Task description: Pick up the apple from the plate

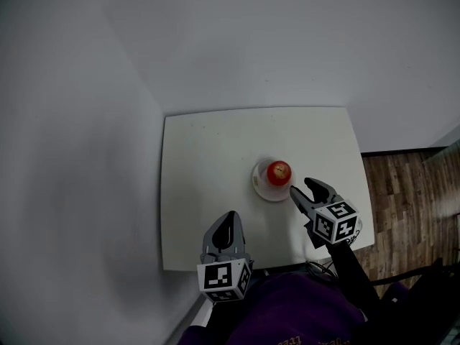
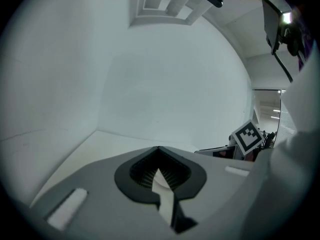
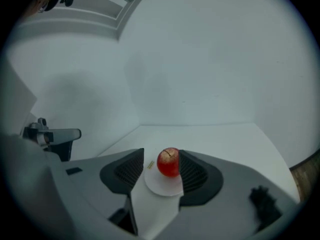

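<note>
A red apple sits upright on a small white plate near the middle of the white table. My right gripper is open just short of the plate's near right rim. The apple lines up with the gap between its jaws, and neither pad touches it. My left gripper hovers over the table's near edge, to the left and well short of the plate. Its jaws meet at the tips with nothing between them.
The table stands in a corner, with white walls at its left and far sides. Wooden floor lies beyond its right edge. A tiny yellowish scrap lies beside the plate. The right gripper's marker cube shows in the left gripper view.
</note>
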